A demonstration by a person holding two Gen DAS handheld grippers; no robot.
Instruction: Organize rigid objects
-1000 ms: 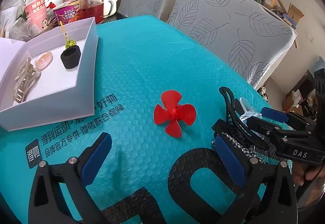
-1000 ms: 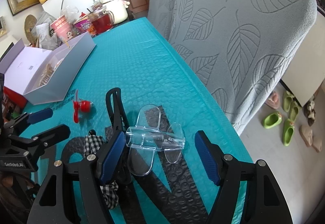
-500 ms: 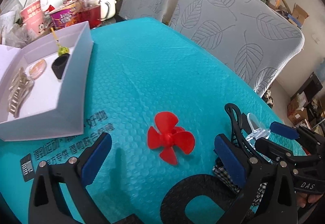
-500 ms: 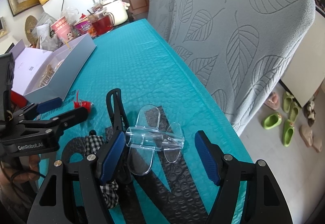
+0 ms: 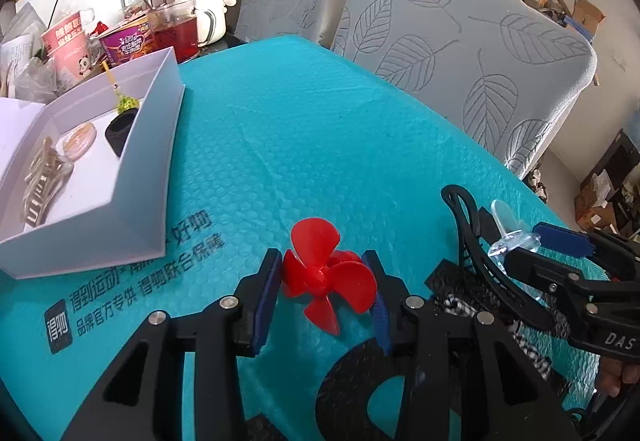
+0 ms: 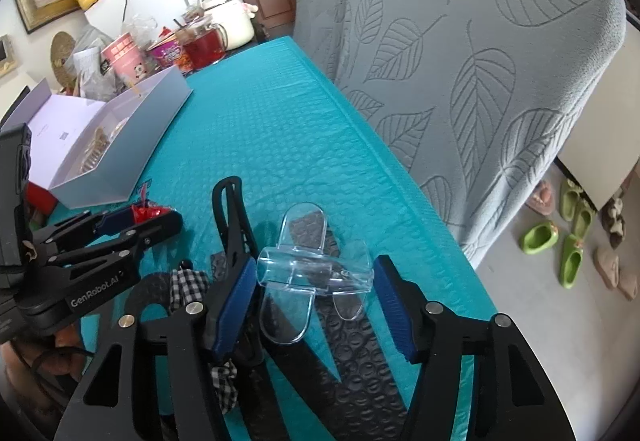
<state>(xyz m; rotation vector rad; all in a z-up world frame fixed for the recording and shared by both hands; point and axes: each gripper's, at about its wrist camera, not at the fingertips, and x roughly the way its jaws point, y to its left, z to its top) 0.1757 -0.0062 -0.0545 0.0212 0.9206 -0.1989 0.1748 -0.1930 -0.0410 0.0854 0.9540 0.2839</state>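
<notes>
Between the blue pads of the left gripper [image 5: 325, 291] sat a red propeller [image 5: 326, 281] on the teal bubble-wrap mat [image 5: 280, 145]. Its jaws had just been closing, and both pads stood against the blade edges, clamped on the propeller as far as the view allowed. The right gripper [image 6: 316, 287] pointed down at a clear plastic propeller [image 6: 312, 269] lying on the same mat. Its jaws had also just been closing, with the left pad touching the clear tube end and the right pad at or just beside the other end; whether it pressed could not be told. A black hair clip [image 6: 230, 217] lay just beside the right gripper's left finger, over a piece of checked fabric [image 6: 188, 283]. Further left on the mat stood an open white box [image 5: 148, 177], well apart from both grippers. It held a pale claw clip [image 5: 40, 177], a black ring [image 5: 120, 131], a round pinkish piece [image 5: 80, 135] and a yellow-green charm [image 5: 126, 103].
</notes>
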